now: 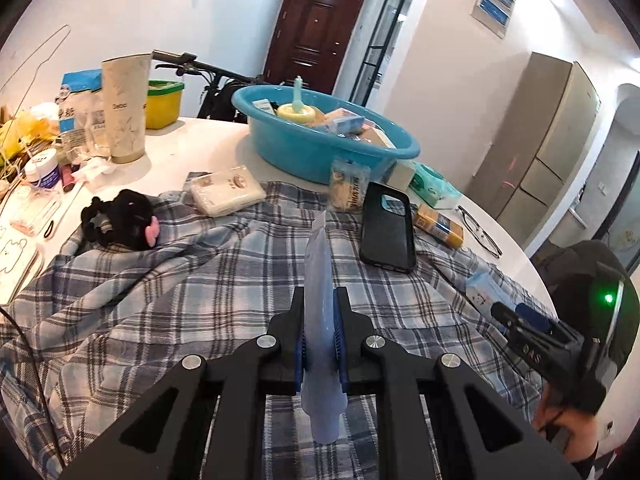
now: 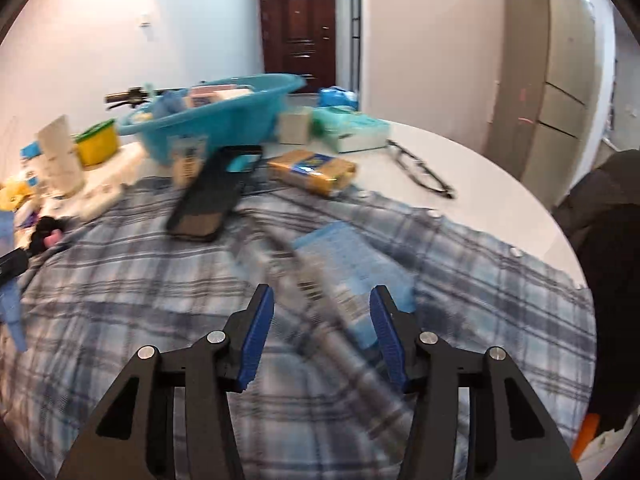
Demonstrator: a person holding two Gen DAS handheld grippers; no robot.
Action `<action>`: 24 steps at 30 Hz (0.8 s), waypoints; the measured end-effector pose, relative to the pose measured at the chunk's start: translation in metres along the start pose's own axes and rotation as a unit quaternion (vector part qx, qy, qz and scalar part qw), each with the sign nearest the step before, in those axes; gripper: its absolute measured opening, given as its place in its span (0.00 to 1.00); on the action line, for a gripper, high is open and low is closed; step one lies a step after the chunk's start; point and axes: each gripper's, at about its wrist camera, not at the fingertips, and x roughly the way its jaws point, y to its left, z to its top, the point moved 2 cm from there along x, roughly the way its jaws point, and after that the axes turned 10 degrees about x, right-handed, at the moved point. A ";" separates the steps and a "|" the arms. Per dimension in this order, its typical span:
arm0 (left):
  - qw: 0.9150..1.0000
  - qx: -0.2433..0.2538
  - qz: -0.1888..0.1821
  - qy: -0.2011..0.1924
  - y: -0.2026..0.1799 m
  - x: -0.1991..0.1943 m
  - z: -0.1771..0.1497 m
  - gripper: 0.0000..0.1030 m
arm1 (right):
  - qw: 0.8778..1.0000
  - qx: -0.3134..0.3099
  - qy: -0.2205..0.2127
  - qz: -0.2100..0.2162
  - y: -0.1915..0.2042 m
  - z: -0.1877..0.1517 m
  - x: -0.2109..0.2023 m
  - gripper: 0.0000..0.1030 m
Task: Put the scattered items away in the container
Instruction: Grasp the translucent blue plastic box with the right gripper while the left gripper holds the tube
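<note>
Edgewise, pale blue pouch [image 1: 319, 280] clamped in left gripper [image 1: 320, 308] jaws, long axis forward, right gripper [image 2: 322, 320] jaws apart.

A cloth [image 1: 192, 300] is lying spread over the desk [image 1: 200, 148], with the basin [image 1: 320, 148] sitting behind it, packets piling inside. A phone case [image 1: 388, 228] is resting on the cloth before the basin, a snack pack [image 1: 438, 226] to its right, glasses [image 1: 480, 232] further right on bare desk. A plush [image 1: 124, 222] is lying at the cloth's left edge.
</note>
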 end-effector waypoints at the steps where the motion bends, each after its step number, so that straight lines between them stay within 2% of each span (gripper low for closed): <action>1: 1.000 0.002 -0.001 0.003 -0.001 0.002 0.000 0.13 | 1.000 -0.001 0.000 -0.006 -0.002 0.001 0.002 0.50; 4: 1.000 0.005 0.000 0.008 -0.003 0.004 -0.001 0.13 | 1.000 -0.006 0.001 -0.027 -0.005 0.004 0.010 0.65; 7: 1.000 0.007 0.002 0.012 -0.002 0.006 -0.002 0.13 | 0.999 -0.010 0.011 -0.037 -0.008 0.008 0.021 0.68; 10: 1.000 0.010 0.005 0.017 -0.002 0.008 -0.004 0.13 | 0.999 -0.011 0.022 -0.040 -0.010 0.012 0.030 0.75; 19: 1.000 0.013 0.002 0.024 -0.003 0.012 -0.006 0.13 | 0.998 0.005 0.064 -0.001 -0.014 0.013 0.047 0.78; 22: 1.000 0.012 0.001 0.027 -0.003 0.013 -0.007 0.13 | 0.998 -0.009 0.056 0.005 -0.012 0.013 0.043 0.41; 24: 1.000 0.013 0.002 0.028 -0.003 0.013 -0.007 0.13 | 0.999 -0.013 0.052 0.006 -0.013 0.013 0.042 0.39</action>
